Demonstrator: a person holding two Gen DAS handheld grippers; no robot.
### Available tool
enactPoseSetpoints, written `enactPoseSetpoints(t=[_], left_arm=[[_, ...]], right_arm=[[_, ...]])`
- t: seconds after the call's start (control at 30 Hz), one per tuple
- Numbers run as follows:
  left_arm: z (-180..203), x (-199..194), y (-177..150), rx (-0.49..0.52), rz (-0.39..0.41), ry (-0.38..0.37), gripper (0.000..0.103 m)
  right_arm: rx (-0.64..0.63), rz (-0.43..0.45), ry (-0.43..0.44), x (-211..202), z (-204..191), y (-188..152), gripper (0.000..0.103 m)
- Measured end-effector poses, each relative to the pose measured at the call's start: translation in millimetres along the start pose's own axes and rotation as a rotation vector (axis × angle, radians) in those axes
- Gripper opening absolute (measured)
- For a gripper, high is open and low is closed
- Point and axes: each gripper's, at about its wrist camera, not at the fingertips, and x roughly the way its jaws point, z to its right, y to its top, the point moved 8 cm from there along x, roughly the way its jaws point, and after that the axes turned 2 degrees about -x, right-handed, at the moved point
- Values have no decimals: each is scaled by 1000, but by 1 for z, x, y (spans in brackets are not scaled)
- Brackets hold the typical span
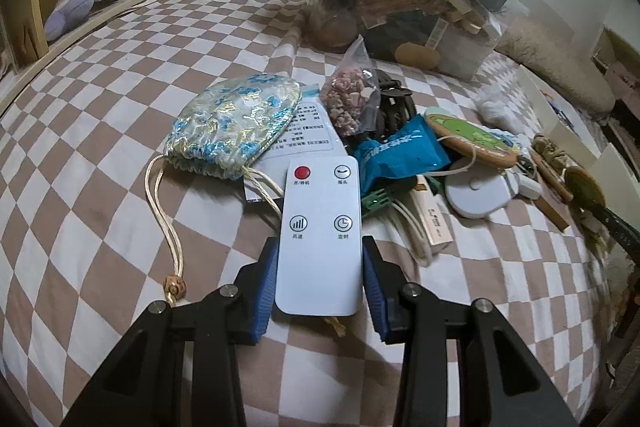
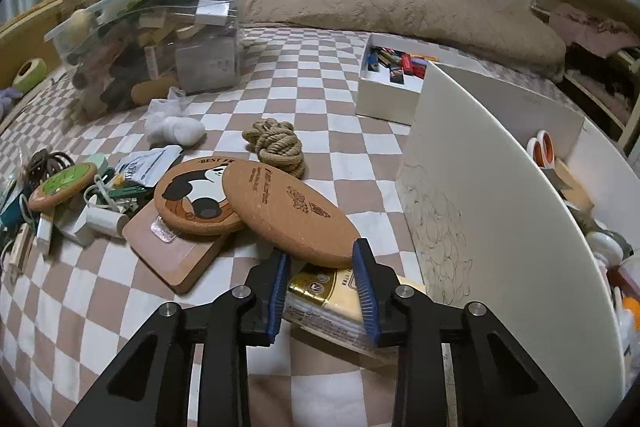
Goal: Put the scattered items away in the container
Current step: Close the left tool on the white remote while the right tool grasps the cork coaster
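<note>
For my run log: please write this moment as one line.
left gripper: shut on white remote | right gripper: shut on yellow packet | surface: checkered bedsheet

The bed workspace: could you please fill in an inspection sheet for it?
Surface: checked bedspread.
Job's things: remote, pouch, cork coasters, rope; white box beside them.
Clutter: full clear tub, bead bag.
Grippers: left claw shut on remote; right claw around a yellow packet, grip unclear.
Cables: white cord.
Surroundings: pillow, shelf toys.
</note>
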Motion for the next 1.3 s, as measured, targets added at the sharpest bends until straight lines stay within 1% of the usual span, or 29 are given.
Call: enactPoseSetpoints(t=[0.13, 0.23, 0.33, 0.5, 0.67, 0.7, 0.73, 0.9, 1.03, 1.1, 1.2, 1.3], left_arm=[[5, -8, 0, 8, 16, -16, 39], [9, -12, -1, 15, 20, -29, 39], [13, -16, -4, 25, 24, -39, 39], [24, -24, -10, 45, 27, -64, 39], [34, -28, -20, 62, 20, -87, 39], [36, -28, -22, 66, 18, -90, 39], [38, -29, -25, 70, 14, -94, 39], [50, -33, -39, 96, -1, -120, 39], [59, -34, -50, 114, -15, -136, 39], [63, -34, -54, 128, -22, -141, 39], [70, -32, -58, 149, -30, -141, 39], [73, -27, -60, 162, -42, -137, 39]], right_arm=[[7, 22, 32, -8, 0, 3, 18], [12, 41, 53, -15, 0, 5, 14], [15, 61, 61, -23, 1, 7, 11], [26, 85, 98, -37, 0, 9, 9], [45, 80, 162, -50, -7, 2, 8], [49, 82, 178, -55, -8, 1, 3], [52, 86, 195, -60, -11, -1, 2], [41, 101, 261, -81, -22, -5, 2], [29, 90, 305, -86, -30, -11, 2], [28, 82, 318, -85, -32, -13, 2], [24, 71, 310, -77, -32, -15, 2], [36, 21, 338, -63, -34, -20, 2]])
